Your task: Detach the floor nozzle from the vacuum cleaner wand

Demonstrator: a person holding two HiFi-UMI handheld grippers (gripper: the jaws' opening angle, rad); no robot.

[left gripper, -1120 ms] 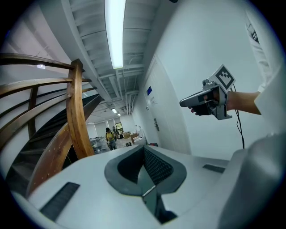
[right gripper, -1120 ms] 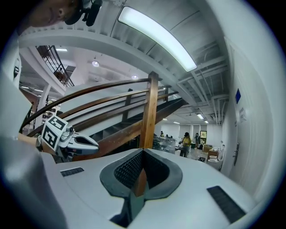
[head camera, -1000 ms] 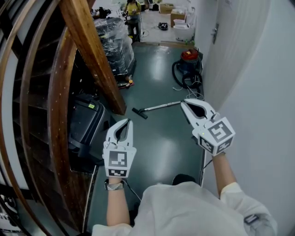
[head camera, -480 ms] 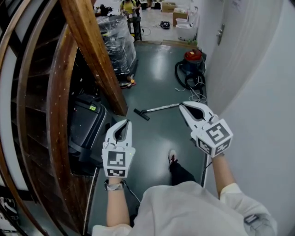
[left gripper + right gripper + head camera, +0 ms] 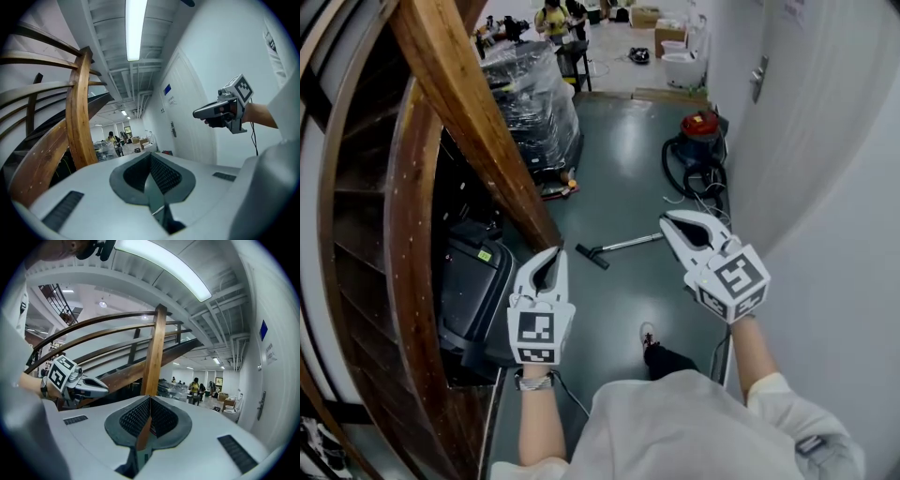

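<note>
L gripper: white plastic left gripper (image 5: 554, 253), jaws clenched tip to tip, nothing between them; held roughly level above the floor.
R gripper: white plastic right gripper (image 5: 668, 221), jaws likewise closed and empty; close to the white wall (image 5: 825, 187).
Pads: dark pads (image 5: 164, 176) w/ fine grid texture, set in smooth white shells.
Task thing: flat black floor nozzle (image 5: 590, 256) lies on the floor ahead, betw. the two grippers in head view, well apart from both.
Wand: thin shiny metal wand (image 5: 630, 243), straight, plugged into nozzle at an angle.
Vacuum: red-topped canister vacuum cleaner (image 5: 699, 126) by the wall, looped black hose (image 5: 686, 169) beside it.
Floor: glossy dark grey-green floor (image 5: 619, 150), smooth, reflective.
Side: curved brown wooden stair beam (image 5: 469, 122) on the left.
Progress: approx. nil; nozzle still on wand, untouched.
Left to do: reach it, grip wand + nozzle, pull apart.
</note>
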